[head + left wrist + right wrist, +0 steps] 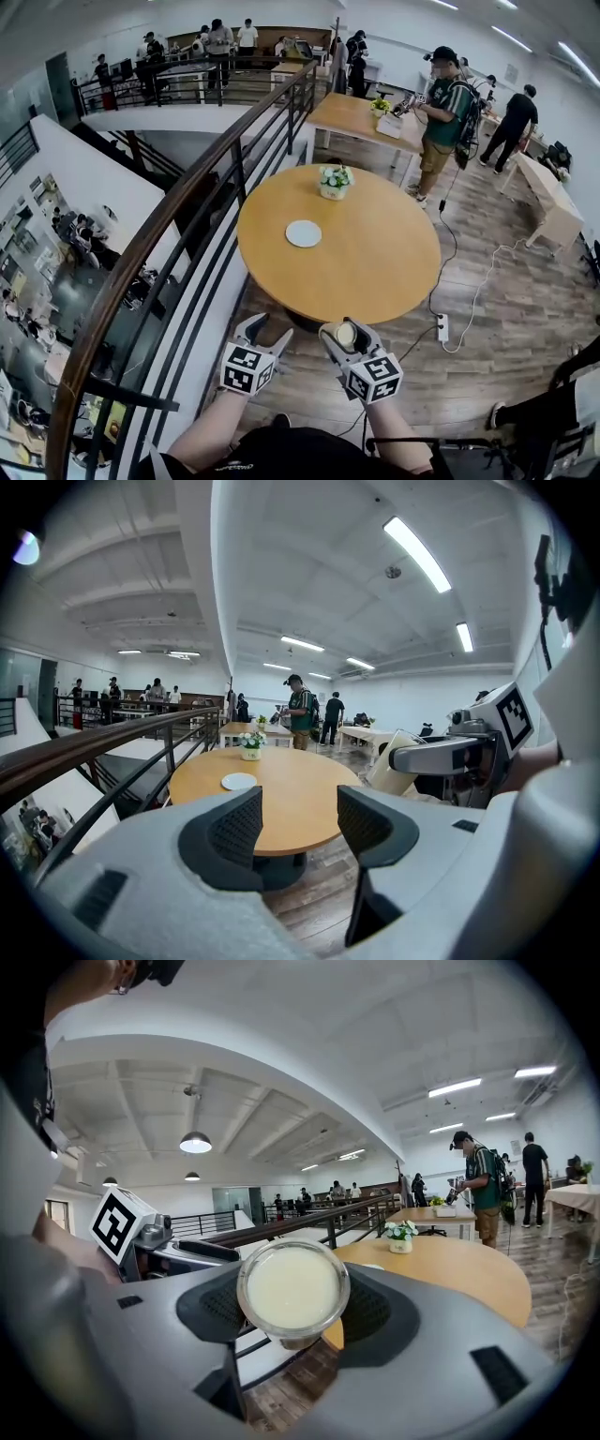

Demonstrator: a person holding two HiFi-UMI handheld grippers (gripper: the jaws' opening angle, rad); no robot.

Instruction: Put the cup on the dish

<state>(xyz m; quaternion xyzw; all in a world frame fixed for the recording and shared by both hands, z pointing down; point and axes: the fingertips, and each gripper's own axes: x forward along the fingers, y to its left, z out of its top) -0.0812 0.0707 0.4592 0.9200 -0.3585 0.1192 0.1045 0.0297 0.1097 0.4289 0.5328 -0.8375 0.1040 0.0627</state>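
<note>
Nearest, the right hand-held gripper grasps the cup, apparently filled with pale liquid, just off the round surface's near edge, while the left hand-held gripper beside it stands released and empty, and the white dish lies on that surface.

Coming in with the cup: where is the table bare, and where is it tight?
The round table is bare across its near and right half, from the dish to the near rim. Only the dish and the flower pot at the far edge stand on it. Tightest is the left side, where the railing runs close by the rim.
</note>
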